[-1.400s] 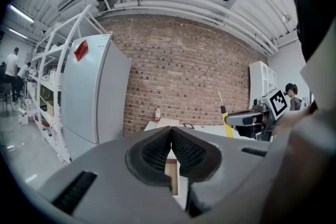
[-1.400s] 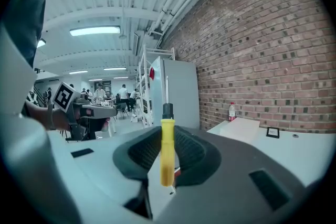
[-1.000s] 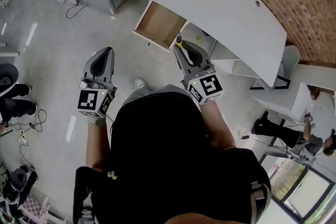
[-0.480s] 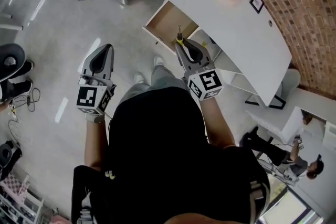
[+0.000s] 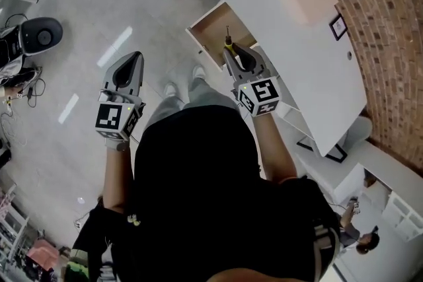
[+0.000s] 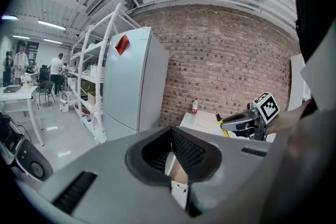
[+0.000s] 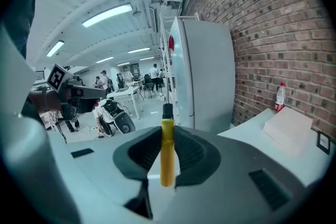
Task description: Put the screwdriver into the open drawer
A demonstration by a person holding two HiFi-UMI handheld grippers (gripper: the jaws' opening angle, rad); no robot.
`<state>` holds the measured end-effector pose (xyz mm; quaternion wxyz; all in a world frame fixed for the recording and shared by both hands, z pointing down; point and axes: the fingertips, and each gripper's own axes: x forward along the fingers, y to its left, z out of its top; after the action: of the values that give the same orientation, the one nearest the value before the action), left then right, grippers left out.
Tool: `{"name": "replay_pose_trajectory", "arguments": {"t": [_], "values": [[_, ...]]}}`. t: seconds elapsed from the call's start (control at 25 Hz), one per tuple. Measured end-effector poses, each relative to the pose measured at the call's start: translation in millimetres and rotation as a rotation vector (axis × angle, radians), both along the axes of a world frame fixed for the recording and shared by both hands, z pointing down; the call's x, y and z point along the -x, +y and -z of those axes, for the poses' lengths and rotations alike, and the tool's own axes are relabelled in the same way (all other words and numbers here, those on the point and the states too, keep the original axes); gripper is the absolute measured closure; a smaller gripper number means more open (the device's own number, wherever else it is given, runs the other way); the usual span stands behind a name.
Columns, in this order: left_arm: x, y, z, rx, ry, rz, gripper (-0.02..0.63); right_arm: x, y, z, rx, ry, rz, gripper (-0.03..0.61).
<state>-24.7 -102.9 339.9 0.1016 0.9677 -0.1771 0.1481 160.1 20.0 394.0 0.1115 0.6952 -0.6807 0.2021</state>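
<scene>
at the drawer (image 5: 211,26) edge, right gripper (image 5: 231,53) holds screwdriver (image 5: 228,40)

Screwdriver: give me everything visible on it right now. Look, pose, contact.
The screwdriver has a yellow, plastic-looking handle, a black collar and a thin metal shaft. The right gripper is shut on the handle, with pads on both sides and the shaft pointing forward past the jaws. In the head view the shaft tip shows against the open drawer; its height above it can't be judged. Nothing else touches it.

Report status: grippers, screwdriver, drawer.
Right gripper shut on screwdriver, close by open drawer. Left gripper shut, empty. Nothing seen in the way.
</scene>
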Motion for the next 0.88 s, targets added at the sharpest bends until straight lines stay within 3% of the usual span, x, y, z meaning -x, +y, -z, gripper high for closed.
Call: {"name": "replay_pose_trajectory", "arguments": {"t": [0.4, 0.88], "values": [[-5, -3, -24, 0.062, -0.077, 0.155, 0.609, -20, -26, -72, 0.141, -0.061, 0.177, 0.495], [0, 12, -64, 0.09, -0.186, 0.231, 0.609, -25, -42, -175, 0.305, -0.092, 0.329, 0.495]]}}
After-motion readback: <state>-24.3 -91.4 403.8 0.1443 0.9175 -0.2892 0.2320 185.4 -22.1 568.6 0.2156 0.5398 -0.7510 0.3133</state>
